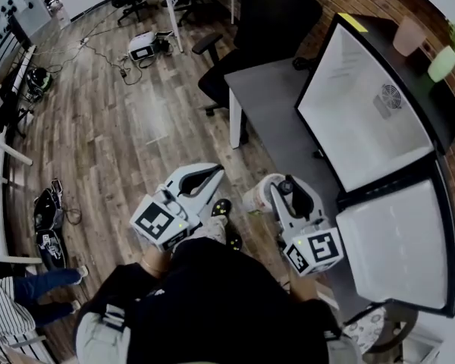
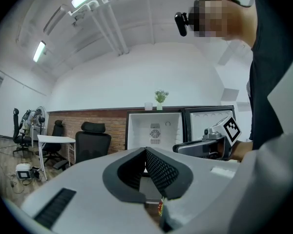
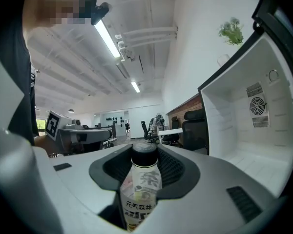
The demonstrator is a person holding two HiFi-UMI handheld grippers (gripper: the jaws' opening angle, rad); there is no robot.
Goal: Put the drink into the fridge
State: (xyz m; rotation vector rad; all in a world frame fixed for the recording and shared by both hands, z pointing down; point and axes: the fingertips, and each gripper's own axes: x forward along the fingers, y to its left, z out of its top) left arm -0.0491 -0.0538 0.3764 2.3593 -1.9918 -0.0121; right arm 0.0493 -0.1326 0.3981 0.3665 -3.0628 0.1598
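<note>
The drink is a pale bottle [image 3: 142,191] with a black cap and printed label. My right gripper [image 3: 145,156] is shut on it, with the pads pressing just below the cap. In the head view the bottle [image 1: 258,196] shows beside the right gripper [image 1: 288,189], in front of the open fridge [image 1: 364,105]. The fridge's white inside is bare, and its door [image 1: 398,241] is swung wide to the right. My left gripper [image 1: 201,179] hangs to the left over the floor. Its ribbed pads meet at the tips [image 2: 145,152] with nothing between them.
A grey desk [image 1: 269,112] stands left of the fridge, with a black office chair [image 1: 265,29] behind it. A pink cup [image 1: 409,35] and a green plant pot [image 1: 444,63] sit on the fridge top. Cables and a small device [image 1: 142,45] lie on the wooden floor.
</note>
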